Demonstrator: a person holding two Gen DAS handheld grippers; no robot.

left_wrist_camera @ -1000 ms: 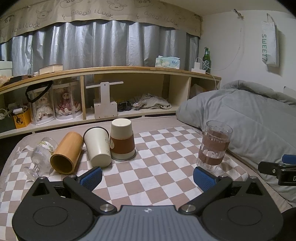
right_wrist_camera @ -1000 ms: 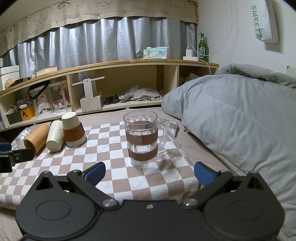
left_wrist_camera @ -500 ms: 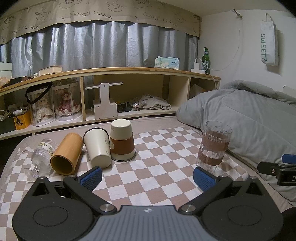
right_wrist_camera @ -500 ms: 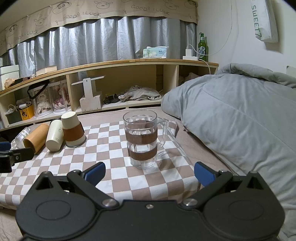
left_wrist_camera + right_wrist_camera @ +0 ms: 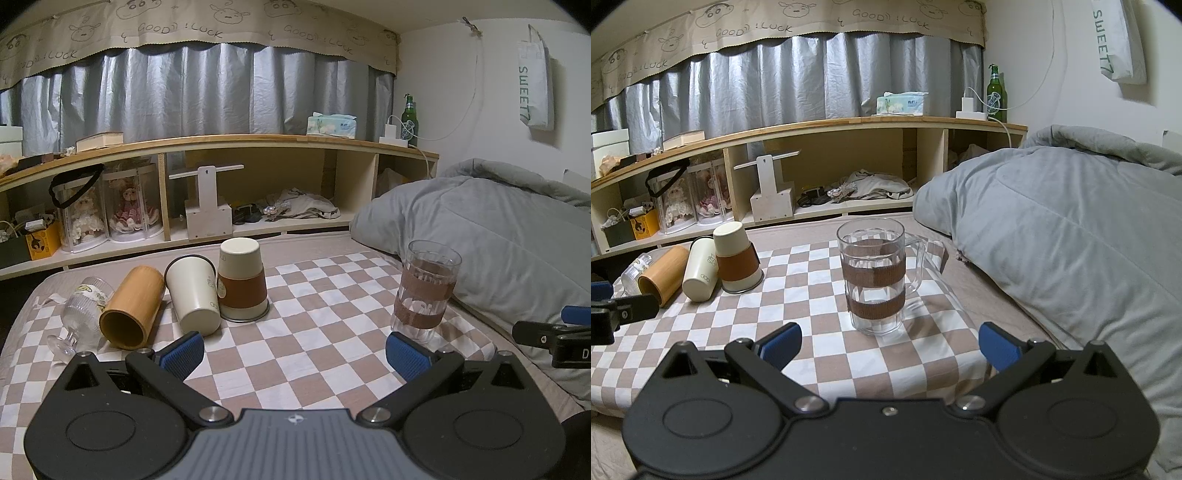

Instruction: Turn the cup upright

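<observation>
On the checkered cloth (image 5: 317,354), a cream cup with a brown sleeve (image 5: 242,282) stands upside down. Beside it a white cup (image 5: 192,291), a bamboo cup (image 5: 133,308) and a small stemmed glass (image 5: 79,317) lie on their sides. A clear glass mug with brown bands (image 5: 873,275) stands upright; it also shows in the left wrist view (image 5: 424,290). My left gripper (image 5: 295,354) is open and empty, in front of the cups. My right gripper (image 5: 888,345) is open and empty, just in front of the mug.
A grey duvet (image 5: 1071,229) rises along the right side of the cloth. A low wooden shelf (image 5: 229,147) with dolls, a white stand, clothes, a tissue box and a green bottle runs along the back.
Both views have shifted very slightly; the grippers stay open and no cup has moved.
</observation>
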